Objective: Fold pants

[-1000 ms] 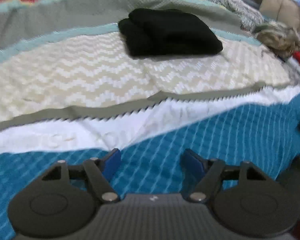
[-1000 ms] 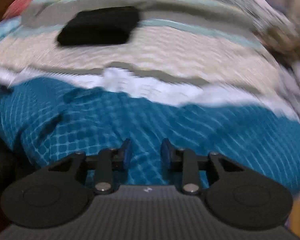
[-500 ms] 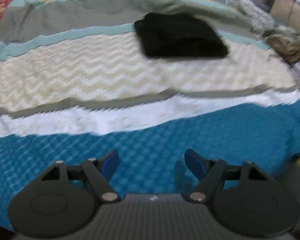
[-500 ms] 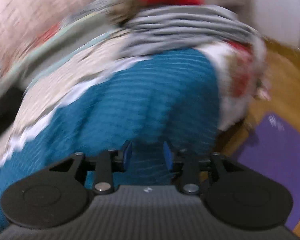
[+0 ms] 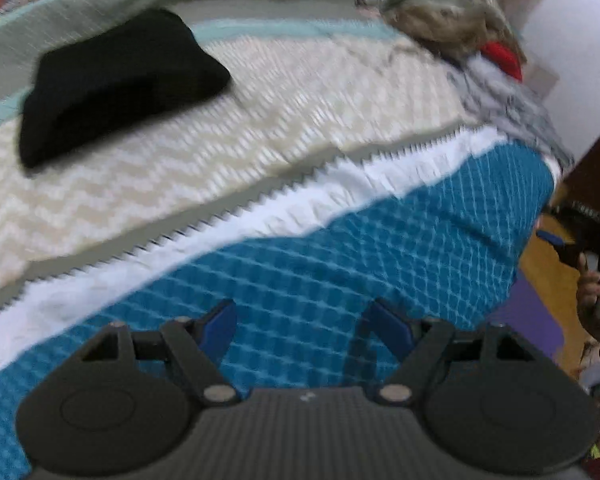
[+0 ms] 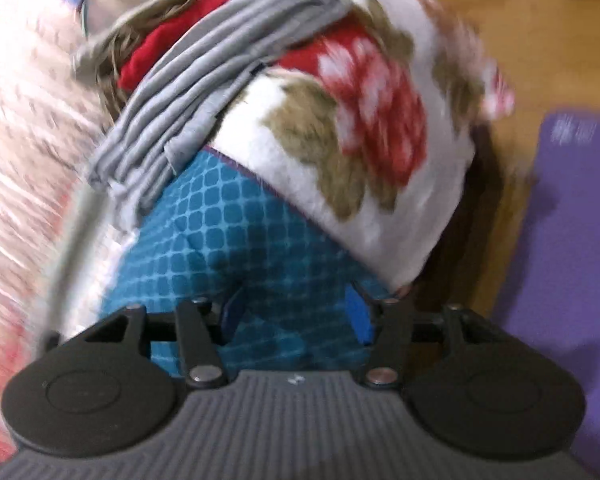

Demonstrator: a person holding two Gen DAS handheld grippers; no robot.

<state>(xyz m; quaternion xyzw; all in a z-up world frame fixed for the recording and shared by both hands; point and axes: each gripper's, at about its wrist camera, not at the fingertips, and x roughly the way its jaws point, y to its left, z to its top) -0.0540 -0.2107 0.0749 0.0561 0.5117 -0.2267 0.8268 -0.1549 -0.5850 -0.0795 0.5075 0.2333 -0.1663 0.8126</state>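
**Both grippers empty over the bed, folded pants lying far back**

And here's the bed, filling almost everything we see: a striped bedspread running in bands, teal checked nearest the camera, then white, then cream zigzag, then grey-green and pale aqua at the far side. From the right wrist view the teal band runs off the corner of the bed, with a white blanket patterned in red and olive draped over that corner and a wooden floor and purple mat beyond.

The black pants sit folded in a compact bundle on the far cream and aqua bands, up in the left of the left wrist view, well apart from both grippers. Nothing touches them.

On to the pile at the bed's right end: a bunched grey garment lies over the corner, something red and a brownish furry item behind it. Motion blur softens all of this.

The left gripper hangs above the teal band, jaws spread wide, nothing between them. The right gripper points at the bed corner; its jaws have just been opening and stand well apart, only teal fabric seen below them, nothing gripped. At the right edge of the left wrist view, a hand holds that right gripper's handle beside the bed.
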